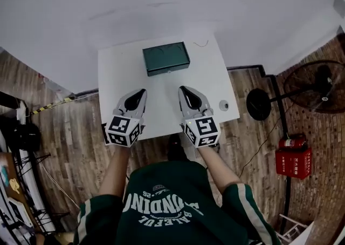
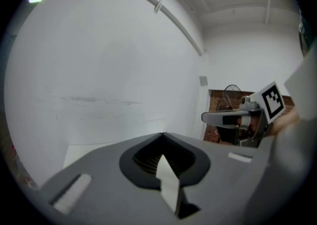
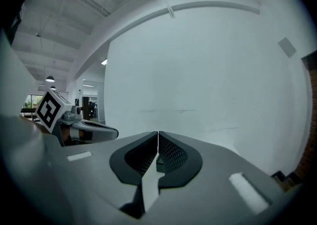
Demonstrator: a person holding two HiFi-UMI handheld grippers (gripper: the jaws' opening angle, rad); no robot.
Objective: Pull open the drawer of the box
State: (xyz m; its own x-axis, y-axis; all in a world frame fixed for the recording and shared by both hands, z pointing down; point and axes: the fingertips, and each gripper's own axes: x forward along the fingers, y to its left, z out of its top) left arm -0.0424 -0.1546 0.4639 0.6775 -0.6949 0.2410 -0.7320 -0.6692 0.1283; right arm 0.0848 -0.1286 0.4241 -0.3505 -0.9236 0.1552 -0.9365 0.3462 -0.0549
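Head view: the box (image 1: 166, 58) sits at the upper middle of the frame, on the far part of the white counter (image 1: 118, 76), well apart from both of my tools. I cannot make out a drawer handle from here, so I could reach for the wrong face. The box looks free-standing. If I pull with one tool and brace nothing, I expect the whole box to slide toward me rather than the drawer coming out. A small round object (image 1: 223, 105) lies near the counter's right edge, and a wide swing could knock it off. My left gripper (image 1: 143, 92) and right gripper (image 1: 182, 88) hover over the near half of the counter, side by side, touching nothing.

Left gripper view: only white wall fills the frame and the box is out of sight, so aiming from this camera alone would be blind. The left gripper (image 2: 162, 134) has its jaws pressed together with nothing between them. Going in like this would only push the box away.

Right gripper view: again wall, no box. The right gripper (image 3: 158, 132) is likewise pressed together and empty, and must spread before any grasp.
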